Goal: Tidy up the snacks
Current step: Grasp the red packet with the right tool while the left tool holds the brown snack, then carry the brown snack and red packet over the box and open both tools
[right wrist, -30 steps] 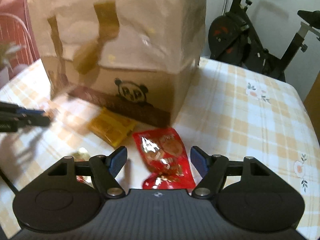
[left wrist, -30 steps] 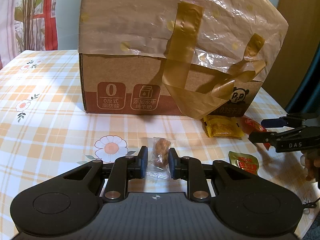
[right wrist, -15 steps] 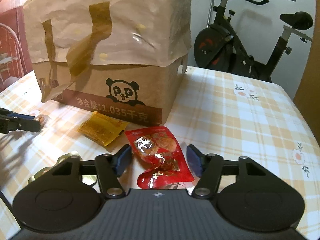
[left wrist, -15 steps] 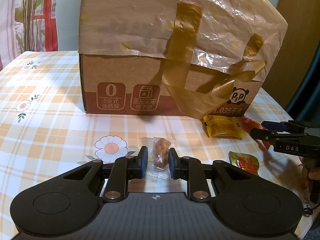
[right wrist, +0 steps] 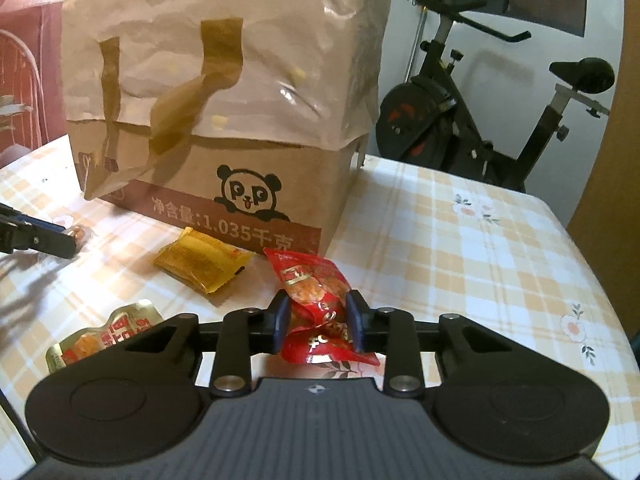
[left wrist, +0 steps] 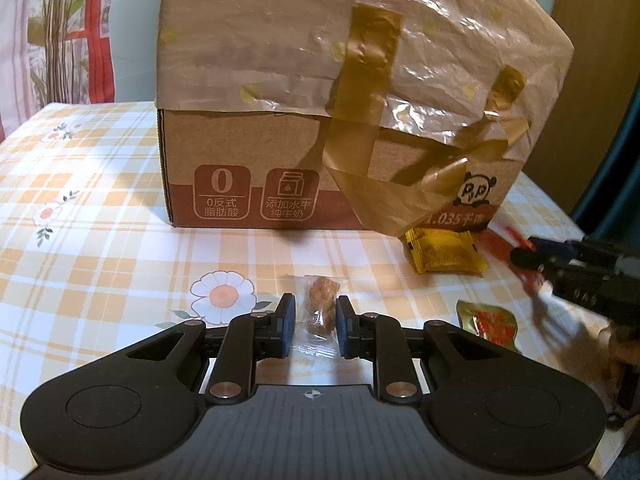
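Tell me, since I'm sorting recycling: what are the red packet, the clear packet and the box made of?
Red glossy snack packet: likely plastic film, shiny and creased. Small clear nut packet: transparent plastic, contents visible. Big brown box: corrugated cardboard, matte, fluted edge showing; its top wears crinkly glossy film and tan tape.

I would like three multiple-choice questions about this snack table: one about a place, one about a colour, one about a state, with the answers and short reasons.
1. Where does the yellow packet lie?
A. on top of the cardboard box
B. on the table in front of the cardboard box
C. in the left gripper

2. What colour is the packet in the right gripper?
A. red
B. green
C. blue

3. How is the left gripper?
A. wide open, empty
B. out of view
C. shut on a clear-wrapped snack

Answers: 1 B, it rests on the checked tablecloth by the panda print. 2 A, the red packet sits between the fingers. 3 C, the pads press the clear-wrapped snack.
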`<action>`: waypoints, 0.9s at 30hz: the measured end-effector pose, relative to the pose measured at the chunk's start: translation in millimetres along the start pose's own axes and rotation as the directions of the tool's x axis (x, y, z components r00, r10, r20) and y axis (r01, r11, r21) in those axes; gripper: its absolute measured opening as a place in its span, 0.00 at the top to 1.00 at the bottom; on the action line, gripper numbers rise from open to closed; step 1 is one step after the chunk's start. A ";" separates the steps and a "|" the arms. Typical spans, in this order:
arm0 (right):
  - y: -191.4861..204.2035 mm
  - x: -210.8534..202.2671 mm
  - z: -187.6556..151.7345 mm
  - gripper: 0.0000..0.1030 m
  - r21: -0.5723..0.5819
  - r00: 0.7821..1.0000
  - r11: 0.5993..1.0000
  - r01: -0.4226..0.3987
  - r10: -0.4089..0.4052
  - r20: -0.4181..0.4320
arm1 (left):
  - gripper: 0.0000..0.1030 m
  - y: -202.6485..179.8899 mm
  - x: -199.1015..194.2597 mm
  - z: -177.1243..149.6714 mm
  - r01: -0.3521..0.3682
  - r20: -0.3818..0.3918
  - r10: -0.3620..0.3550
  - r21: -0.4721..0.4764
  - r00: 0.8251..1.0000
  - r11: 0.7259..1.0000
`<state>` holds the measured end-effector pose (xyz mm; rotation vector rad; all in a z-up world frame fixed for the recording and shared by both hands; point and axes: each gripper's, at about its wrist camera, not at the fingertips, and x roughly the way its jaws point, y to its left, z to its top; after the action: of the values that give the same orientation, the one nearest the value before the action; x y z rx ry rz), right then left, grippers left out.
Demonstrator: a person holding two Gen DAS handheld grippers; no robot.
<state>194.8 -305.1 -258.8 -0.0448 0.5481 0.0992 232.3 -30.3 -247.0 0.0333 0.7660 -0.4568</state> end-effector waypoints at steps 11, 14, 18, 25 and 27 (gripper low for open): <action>-12.8 -35.5 -5.2 0.80 0.147 0.998 0.989 -0.008 -0.001 0.061 | 0.78 -5.1 -36.6 5.1 0.029 0.086 -0.032 0.037 0.996 0.999; -17.3 -47.8 -2.8 0.80 0.193 0.997 0.981 -0.025 0.009 0.082 | 0.78 -3.7 -47.7 10.9 0.045 0.115 -0.047 0.020 0.992 0.999; -20.8 -66.9 6.7 0.80 0.238 0.991 0.970 -0.052 0.021 0.132 | 0.78 -9.0 -69.5 21.3 0.058 0.180 -0.065 0.042 0.982 0.997; -22.0 -100.2 39.6 0.80 0.291 0.964 0.948 -0.132 0.055 0.260 | 0.78 -33.3 -108.6 56.8 0.061 0.330 -0.109 0.153 0.938 0.986; -20.8 -108.4 55.0 0.80 0.279 0.949 0.948 -0.150 0.060 0.308 | 0.78 -38.3 -117.8 72.3 0.055 0.374 -0.118 0.175 0.920 0.983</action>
<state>133.5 -330.9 -155.0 0.2934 0.2593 0.1247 190.4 -33.3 -109.9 0.0598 0.3441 -0.5885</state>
